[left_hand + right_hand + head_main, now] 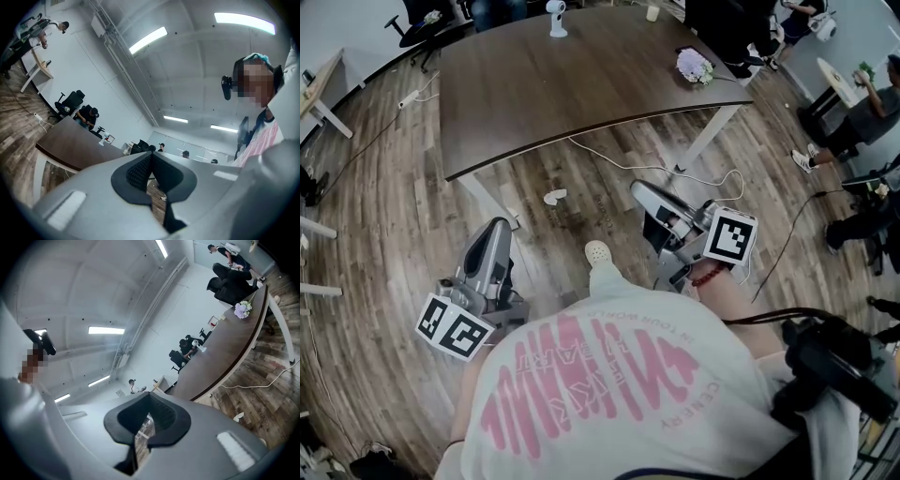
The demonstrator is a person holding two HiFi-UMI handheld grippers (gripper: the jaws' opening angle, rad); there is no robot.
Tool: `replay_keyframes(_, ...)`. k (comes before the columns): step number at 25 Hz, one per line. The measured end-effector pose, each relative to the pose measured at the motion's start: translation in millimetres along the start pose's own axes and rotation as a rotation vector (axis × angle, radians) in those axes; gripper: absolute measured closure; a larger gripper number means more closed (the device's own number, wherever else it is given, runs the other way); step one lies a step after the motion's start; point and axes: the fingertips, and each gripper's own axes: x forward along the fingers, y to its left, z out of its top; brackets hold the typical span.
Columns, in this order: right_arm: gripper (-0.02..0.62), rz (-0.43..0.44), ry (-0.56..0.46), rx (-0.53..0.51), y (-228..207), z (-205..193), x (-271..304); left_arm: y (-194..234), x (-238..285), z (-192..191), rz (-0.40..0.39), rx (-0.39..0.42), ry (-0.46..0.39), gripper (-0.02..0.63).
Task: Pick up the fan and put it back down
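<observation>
- Two tools hang low in front of you over the wooden floor, short of the table.
- Your left tool is clenched on nothing, its pads meeting at the tips.
- Your right tool is clenched too, and empty.
- The white fan stands upright at the table's far edge, well apart from both tools.

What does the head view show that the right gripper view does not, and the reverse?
Only the head view: the left gripper and the right gripper from above, and the person's pink-printed shirt. Only the right gripper view: ceiling lights and its own jaws, shut with nothing between them. Both: the brown table, the purple flowers and a white cable on the floor.
</observation>
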Motion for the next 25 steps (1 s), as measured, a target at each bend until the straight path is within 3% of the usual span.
replay_keyframes(6, 0.589, 0.050, 0.014, 0.008, -22.4, 25.0, 24.9, 21.6, 26.2, -1.5, 0.031, 0.002, 0.002, 0.589)
replay_keyframes(14, 0.589, 0.037, 0.139, -0.190, -58.6, 73.9, 78.0, 64.3, 85.3, 18.7, 0.093, 0.001, -0.017, 0.589)
replay_keyframes(25, 0.589, 0.023, 0.075, -0.012, -138.4, 149.5, 112.7, 111.6, 162.2, 20.6, 0.131, -0.023, -0.007, 0.589)
